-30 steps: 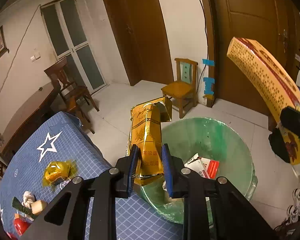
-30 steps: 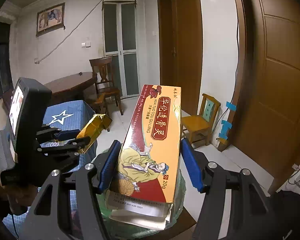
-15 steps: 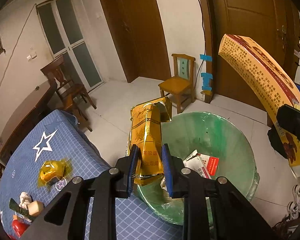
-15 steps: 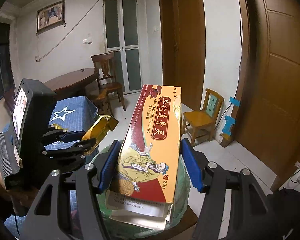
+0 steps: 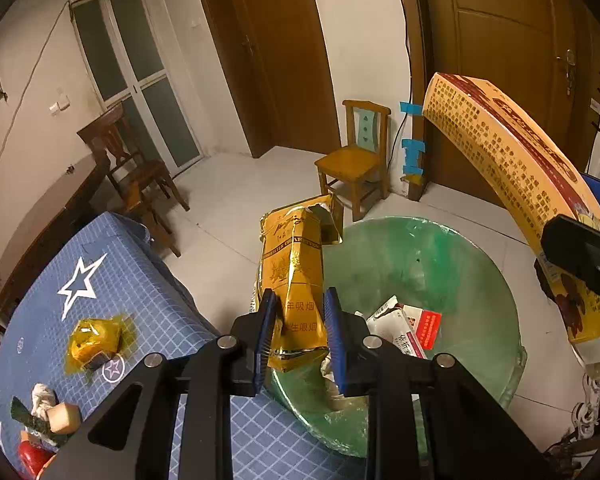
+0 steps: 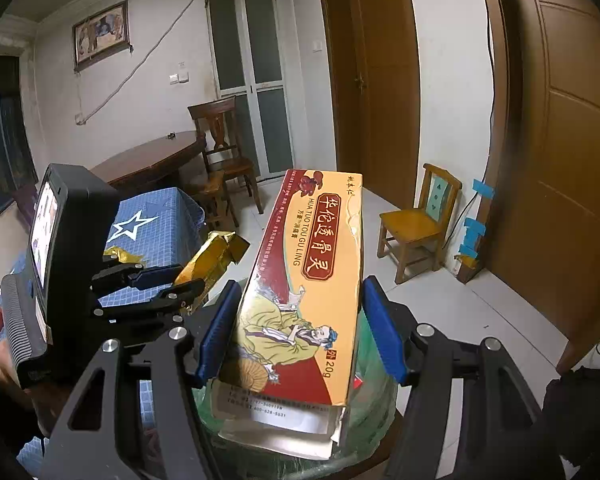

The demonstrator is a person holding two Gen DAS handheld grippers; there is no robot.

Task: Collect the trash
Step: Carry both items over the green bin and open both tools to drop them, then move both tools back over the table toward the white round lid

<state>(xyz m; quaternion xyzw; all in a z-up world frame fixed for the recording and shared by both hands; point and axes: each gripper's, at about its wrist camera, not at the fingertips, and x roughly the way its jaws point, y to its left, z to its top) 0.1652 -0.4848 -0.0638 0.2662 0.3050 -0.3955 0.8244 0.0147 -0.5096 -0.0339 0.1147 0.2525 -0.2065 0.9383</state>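
Grippers clamp trash: left gripper (image 5: 298, 332) gold packet (image 5: 294, 264), right gripper (image 6: 300, 332) orange box (image 6: 308, 280).

Right tool (image 6: 300, 332): closed on the long orange box (image 6: 304, 292), whose sides are pressed by the blue pads.
Orange box: held lengthwise, open flap end nearest the camera, above the green-lined bin (image 6: 370, 404).
Left tool (image 6: 168, 284): seen at left, clamped on a crumpled gold packet (image 6: 212, 258).
Surface (image 6: 156, 220): covered by a blue checked cloth with a white star.
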